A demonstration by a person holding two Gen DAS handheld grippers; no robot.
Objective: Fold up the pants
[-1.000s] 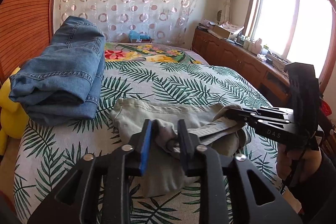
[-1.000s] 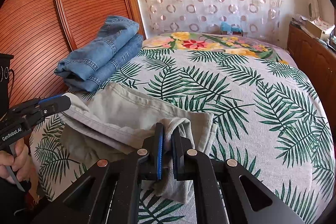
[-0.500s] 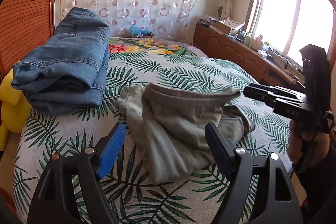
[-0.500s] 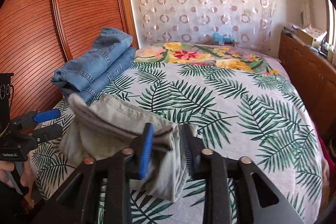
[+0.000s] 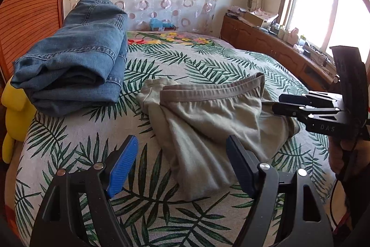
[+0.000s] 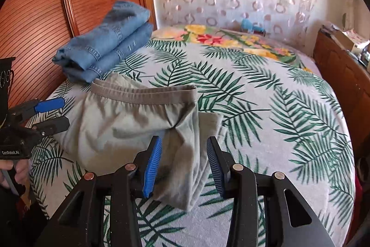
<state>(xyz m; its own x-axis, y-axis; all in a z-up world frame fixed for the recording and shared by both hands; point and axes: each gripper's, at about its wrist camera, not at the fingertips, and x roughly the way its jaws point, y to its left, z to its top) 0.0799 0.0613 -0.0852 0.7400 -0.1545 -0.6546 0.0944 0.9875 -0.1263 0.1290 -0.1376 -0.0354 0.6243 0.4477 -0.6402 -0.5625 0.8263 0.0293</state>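
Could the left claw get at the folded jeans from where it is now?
Probably yes: the left claw stands open and empty, and only bare bedspread lies between it and the folded jeans; the grey pants sit off to the side.

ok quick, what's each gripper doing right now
left gripper: open, holding nothing, jaws just opened.
right gripper: open, jaws just opened, pants lie loose between them.

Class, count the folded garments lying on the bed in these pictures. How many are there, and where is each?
2. The blue jeans lie at the bed's left edge, by the wooden panel. The grey-green pants lie nearer the cameras, between the two grippers. Others could be out of view.
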